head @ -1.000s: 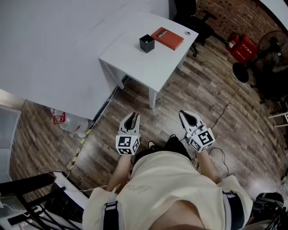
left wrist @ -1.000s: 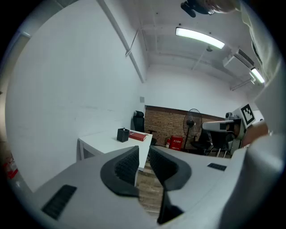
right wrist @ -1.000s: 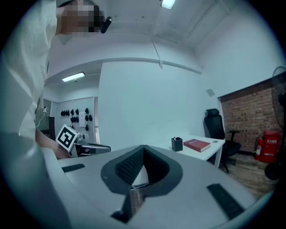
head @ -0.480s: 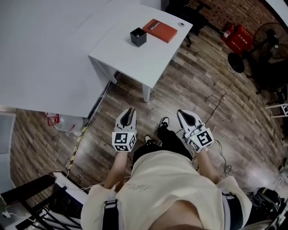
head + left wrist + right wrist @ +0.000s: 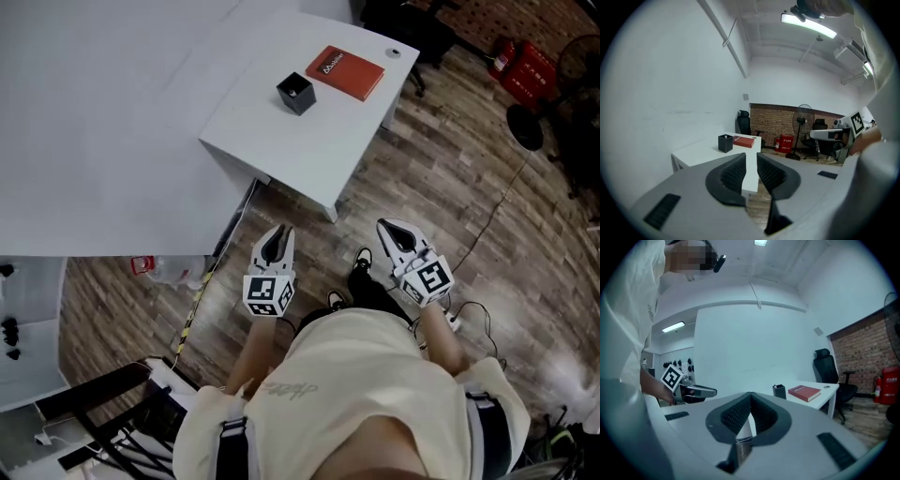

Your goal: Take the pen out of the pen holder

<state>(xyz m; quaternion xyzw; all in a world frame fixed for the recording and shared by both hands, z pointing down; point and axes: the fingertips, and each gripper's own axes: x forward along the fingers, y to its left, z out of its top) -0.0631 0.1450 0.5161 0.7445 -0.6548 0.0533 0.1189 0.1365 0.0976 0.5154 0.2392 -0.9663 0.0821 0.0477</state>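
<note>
A black square pen holder (image 5: 296, 95) stands on a small white table (image 5: 309, 150), with a red book (image 5: 346, 72) just behind it. I cannot make out a pen in it at this distance. Both grippers hang low over the wood floor, well short of the table's near edge. In the head view my left gripper (image 5: 276, 236) is left of my right gripper (image 5: 390, 229). The left gripper view shows the holder (image 5: 725, 143) far ahead through a narrow gap between its jaws, which hold nothing. In the right gripper view the jaws meet at the tips, with the holder (image 5: 778, 391) and book (image 5: 804, 392) beyond.
A larger white table (image 5: 103, 122) adjoins the small one on the left. A black office chair (image 5: 825, 366), a standing fan (image 5: 802, 115) and red extinguishers (image 5: 530, 61) stand past the table. A cable (image 5: 487, 211) runs over the floor; a bottle (image 5: 173, 270) lies under the large table.
The small table has come nearer and lower in the head view as the person steps toward it. Both grippers stay held low in front of the body.
</note>
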